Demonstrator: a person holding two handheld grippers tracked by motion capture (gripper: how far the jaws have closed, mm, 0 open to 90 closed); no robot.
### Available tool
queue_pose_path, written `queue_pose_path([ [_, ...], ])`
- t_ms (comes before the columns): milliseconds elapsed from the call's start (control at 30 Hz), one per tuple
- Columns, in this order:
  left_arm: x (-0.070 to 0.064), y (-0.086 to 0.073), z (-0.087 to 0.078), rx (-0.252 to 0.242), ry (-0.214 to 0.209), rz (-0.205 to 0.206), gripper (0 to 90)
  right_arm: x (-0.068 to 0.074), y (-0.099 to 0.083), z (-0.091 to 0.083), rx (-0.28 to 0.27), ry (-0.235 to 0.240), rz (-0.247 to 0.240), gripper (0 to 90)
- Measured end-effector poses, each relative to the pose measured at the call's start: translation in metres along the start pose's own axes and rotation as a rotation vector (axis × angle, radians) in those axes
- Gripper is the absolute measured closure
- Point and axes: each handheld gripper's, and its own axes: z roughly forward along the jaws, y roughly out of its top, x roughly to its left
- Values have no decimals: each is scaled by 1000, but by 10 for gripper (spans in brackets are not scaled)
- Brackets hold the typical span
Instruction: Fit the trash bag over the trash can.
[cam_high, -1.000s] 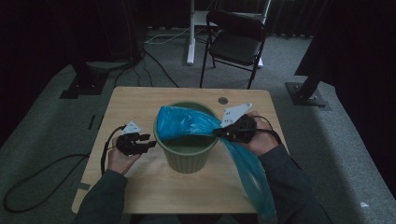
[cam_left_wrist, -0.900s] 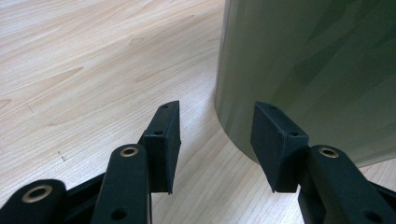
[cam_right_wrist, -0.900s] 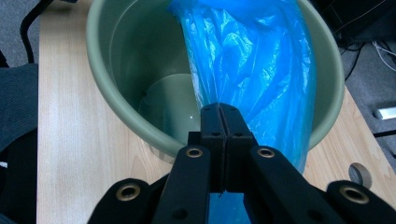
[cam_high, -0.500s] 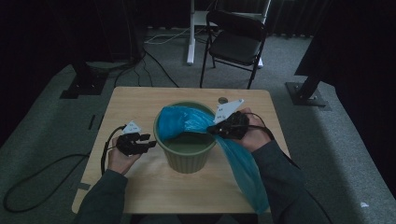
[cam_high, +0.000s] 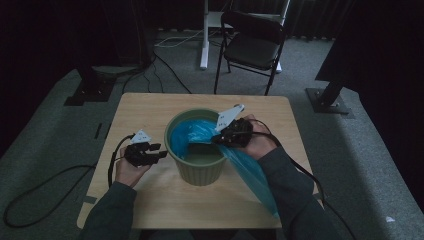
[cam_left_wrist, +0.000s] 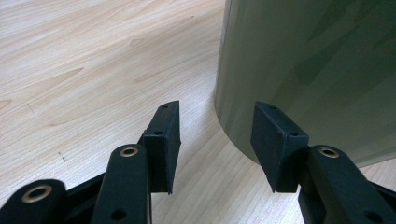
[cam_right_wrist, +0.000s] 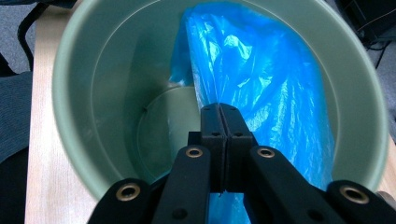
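Observation:
A pale green plastic bin (cam_high: 197, 172) stands upright at the middle of the wooden table (cam_high: 150, 112). A blue plastic bag (cam_high: 200, 132) lies partly inside it, and its long tail (cam_high: 252, 177) trails over the bin's right rim toward the table's front edge. My right gripper (cam_high: 220, 139) hangs over the bin's right rim, shut on the blue bag (cam_right_wrist: 261, 84), jaws pressed together above the bin's inside (cam_right_wrist: 116, 93). My left gripper (cam_high: 157, 152) rests low just left of the bin, open, its fingers (cam_left_wrist: 163, 140) apart beside the bin wall (cam_left_wrist: 317, 70) with nothing between them.
A black folding chair (cam_high: 252, 47) and a white stand leg (cam_high: 204, 35) are on the carpet beyond the table's far edge. Cables run over the floor at left (cam_high: 45, 185). Bare tabletop lies at the far left and along the front.
My right gripper has carried the bag leftward and farther over the bin, so more blue plastic now lies inside. The left gripper has stayed put.

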Motion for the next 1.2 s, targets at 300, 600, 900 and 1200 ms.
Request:
queue_pose_path([
  [300,0,0,0,0,-1,1,524,1,12,21,28,26,-12,893],
  [600,0,0,0,0,-1,3,523,-4,18,35,22,11,24,809],
  [900,0,0,0,1,0,4,523,-2,16,3,-75,-31,68,559],
  [1200,-1,0,0,-2,-1,5,524,12,2,-32,-110,-92,84,502],
])
